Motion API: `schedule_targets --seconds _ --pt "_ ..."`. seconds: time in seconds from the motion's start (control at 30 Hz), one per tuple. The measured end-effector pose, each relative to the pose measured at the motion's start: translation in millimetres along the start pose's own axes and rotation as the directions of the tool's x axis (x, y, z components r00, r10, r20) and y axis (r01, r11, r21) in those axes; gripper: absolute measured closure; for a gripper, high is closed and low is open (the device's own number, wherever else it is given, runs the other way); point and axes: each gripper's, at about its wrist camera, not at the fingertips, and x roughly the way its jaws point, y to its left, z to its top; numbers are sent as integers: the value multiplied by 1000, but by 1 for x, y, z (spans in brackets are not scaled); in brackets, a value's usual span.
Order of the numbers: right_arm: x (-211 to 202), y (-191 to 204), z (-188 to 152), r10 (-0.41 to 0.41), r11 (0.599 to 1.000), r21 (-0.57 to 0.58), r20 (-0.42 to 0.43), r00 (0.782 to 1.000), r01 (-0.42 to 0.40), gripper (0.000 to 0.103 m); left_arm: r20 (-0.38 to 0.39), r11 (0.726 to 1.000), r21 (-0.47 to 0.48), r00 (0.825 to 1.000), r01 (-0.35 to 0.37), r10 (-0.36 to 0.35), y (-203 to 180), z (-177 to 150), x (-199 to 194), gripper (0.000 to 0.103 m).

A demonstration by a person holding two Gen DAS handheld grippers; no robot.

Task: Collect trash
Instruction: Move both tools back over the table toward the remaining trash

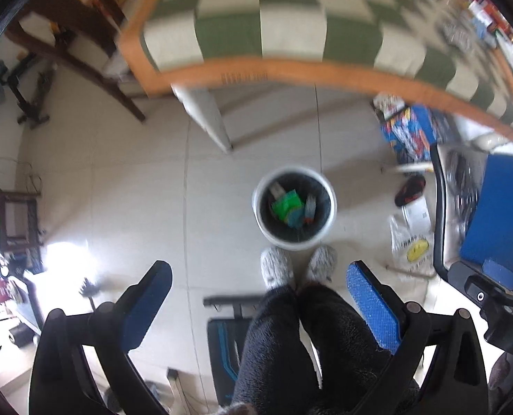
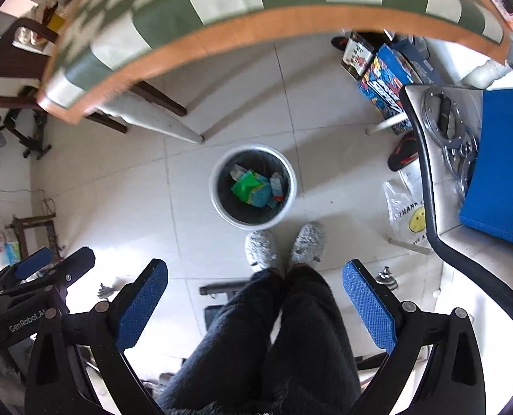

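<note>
Pale tiled floor [image 2: 125,180] filling both downward views. At twelve o'clock, a green-and-cream checked tabletop [image 2: 194,10] with an orange edge, arching across the top. At three o'clock in the right wrist view, a blue pad [image 2: 502,159] on a grey surface, with colourful boxes [image 2: 388,79] on the floor behind it. At six o'clock, two legs in dark trousers [image 2: 277,339], ending in grey fluffy slippers [image 2: 261,247].

Just past the slippers, near centre, a white trash bin [image 2: 253,185] with a dark liner, standing upright on the floor and holding green and blue wrappers [image 2: 253,188]; seen in the left wrist view too, trash bin [image 1: 294,207] slightly blurred.

Left gripper [image 1: 260,306] at six o'clock: jaws spread wide, nothing between the blue pads [image 1: 374,307].

Right gripper [image 2: 254,302]: jaws likewise wide apart, gripping nothing.
</note>
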Motion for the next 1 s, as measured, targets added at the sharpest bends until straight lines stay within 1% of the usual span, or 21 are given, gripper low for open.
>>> schedule_targets --seconds 0.13,0.2,0.3,0.4,0.5,0.57,0.6,0.67,0.7,0.73,0.8,0.83,0.9,1.0 --pt "-41 3 21 46 999 19 66 997 -47 1 113 1000 2 993 -24 24 -7 39 -40 0" --pt "-66 -1 38 70 997 35 112 991 -75 1 153 1000 3 988 -27 27 -14 60 -54 0" --pt "-98 -10 65 75 995 55 176 982 -86 1 212 997 20 975 -69 63 -34 97 -71 0" --pt "-123 -32 100 49 994 83 228 972 -70 1 241 995 26 967 -95 86 -51 128 -75 0" --pt "-131 -64 145 35 988 136 240 970 -69 1 261 984 54 954 -169 150 -81 171 -67 0" --pt "-126 -83 175 31 986 150 232 972 -67 1 273 976 96 948 -195 162 -95 198 -63 0" --pt "-123 -94 198 34 987 147 216 976 -67 1 288 963 135 939 -233 187 -109 220 -58 0" --pt "-111 -107 232 46 990 120 178 983 -68 1 295 936 191 927 -296 233 -123 251 -52 0" --pt "-101 -112 260 37 995 86 136 990 -49 1 293 917 215 918 -335 266 -133 274 -45 0" --pt "-92 -115 280 29 998 48 105 994 -34 1 297 908 224 912 -354 282 -136 288 -42 0" --pt "-73 -118 323 -45 999 -28 43 998 46 1 302 887 233 897 -399 324 -149 321 -29 0" --pt "-65 -120 340 -68 996 -49 34 997 70 1 293 883 232 895 -408 337 -154 334 -22 0" --pt "-49 -123 372 -89 994 -68 8 996 89 1 265 889 214 900 -406 347 -159 355 -12 0" --pt "-28 -119 402 -67 995 -80 -4 998 66 1 207 910 168 916 -379 344 -159 379 3 0"
